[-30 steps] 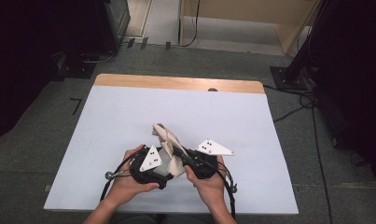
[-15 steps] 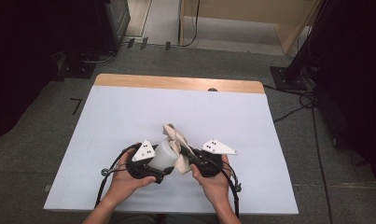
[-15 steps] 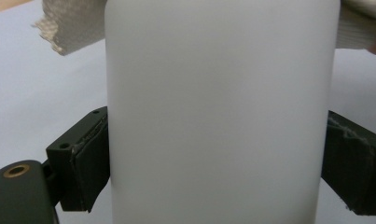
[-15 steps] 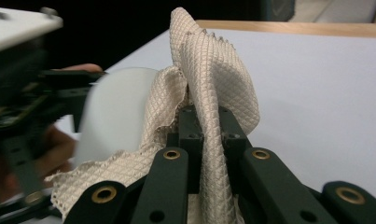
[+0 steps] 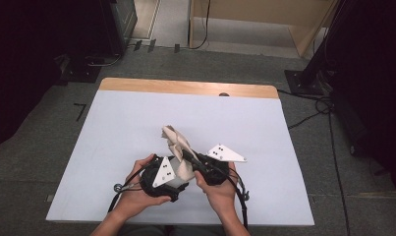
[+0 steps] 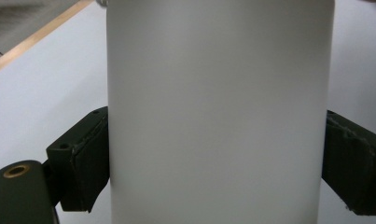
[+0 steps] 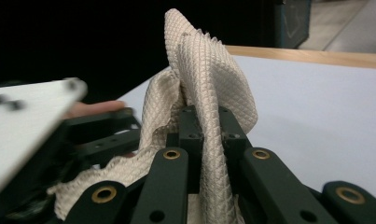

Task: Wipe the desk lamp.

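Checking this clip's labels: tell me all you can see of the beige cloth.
The cloth is beige, with a fine diamond weave that looks like a soft textile. It is crumpled, not spread out, and a bunched fold stands up above the right tongs, whose jaws are shut on it. In the high view it rises between the person's two hands, over the near middle of the pale blue table, and its lower part hangs beside a white cylinder clamped in the left tongs.
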`<action>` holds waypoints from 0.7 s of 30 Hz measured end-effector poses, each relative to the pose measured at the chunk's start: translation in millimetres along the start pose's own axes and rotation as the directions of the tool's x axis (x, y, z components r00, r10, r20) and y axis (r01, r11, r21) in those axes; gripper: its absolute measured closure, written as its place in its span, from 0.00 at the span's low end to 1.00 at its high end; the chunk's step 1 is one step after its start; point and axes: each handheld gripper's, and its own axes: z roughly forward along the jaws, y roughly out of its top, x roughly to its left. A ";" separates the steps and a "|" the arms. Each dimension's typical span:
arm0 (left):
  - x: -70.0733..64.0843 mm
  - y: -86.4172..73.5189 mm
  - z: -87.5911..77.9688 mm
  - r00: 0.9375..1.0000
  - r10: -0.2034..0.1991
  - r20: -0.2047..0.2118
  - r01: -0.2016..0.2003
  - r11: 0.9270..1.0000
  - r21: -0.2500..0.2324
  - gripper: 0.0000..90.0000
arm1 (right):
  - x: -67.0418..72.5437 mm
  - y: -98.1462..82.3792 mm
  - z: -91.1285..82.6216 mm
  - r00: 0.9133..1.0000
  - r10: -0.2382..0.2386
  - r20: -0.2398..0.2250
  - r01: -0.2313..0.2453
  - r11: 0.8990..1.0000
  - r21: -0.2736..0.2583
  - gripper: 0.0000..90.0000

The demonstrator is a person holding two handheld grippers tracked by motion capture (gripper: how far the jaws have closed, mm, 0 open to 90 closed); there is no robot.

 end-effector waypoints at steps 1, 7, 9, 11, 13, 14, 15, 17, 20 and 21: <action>0.7 -0.3 0.2 1.000 -0.004 0.002 0.004 1.000 -0.003 0.09 | -3.3 -1.8 1.6 1.000 0.006 0.014 -0.006 1.000 0.003 0.93; 9.9 -3.8 -1.3 0.998 -0.060 0.037 0.060 0.998 -0.016 0.09 | -18.1 -13.9 3.5 0.997 0.032 0.070 -0.034 0.999 0.035 0.94; 14.3 -5.5 -1.7 0.994 -0.098 0.051 0.099 0.995 -0.023 0.09 | -19.3 -16.0 1.9 0.997 0.021 0.079 -0.025 0.999 0.045 0.94; 18.8 -7.3 -2.4 0.989 -0.131 0.067 0.133 0.991 -0.028 0.09 | -19.0 -17.2 0.3 0.997 0.019 0.079 -0.023 0.998 0.051 0.93; 23.7 -9.0 -3.4 0.982 -0.171 0.086 0.174 0.984 -0.029 0.09 | -18.2 -18.2 -1.5 0.997 0.010 0.078 -0.014 0.998 0.054 0.94; 26.3 -10.1 -4.0 0.978 -0.184 0.095 0.187 0.982 -0.029 0.09 | -18.0 -18.1 -1.9 0.997 0.008 0.076 -0.012 0.999 0.053 0.93; 27.3 -10.7 -4.1 0.977 -0.192 0.098 0.196 0.980 -0.032 0.09 | -17.6 -17.8 -2.8 0.997 0.007 0.072 -0.010 0.999 0.051 0.93; 29.0 -11.8 -4.5 0.973 -0.206 0.102 0.210 0.977 -0.037 0.09 | -15.1 -16.5 -4.5 0.998 0.012 0.060 -0.015 0.999 0.052 0.93; 26.7 -10.4 -4.7 0.976 -0.197 0.093 0.201 0.979 -0.031 0.09 | -5.3 -11.1 -6.4 1.000 0.004 0.017 -0.005 0.999 0.038 0.93; 25.0 -9.7 -4.4 0.978 -0.188 0.088 0.192 0.981 -0.030 0.09 | -0.5 -8.6 -7.0 1.000 -0.005 -0.002 0.005 0.999 0.033 0.93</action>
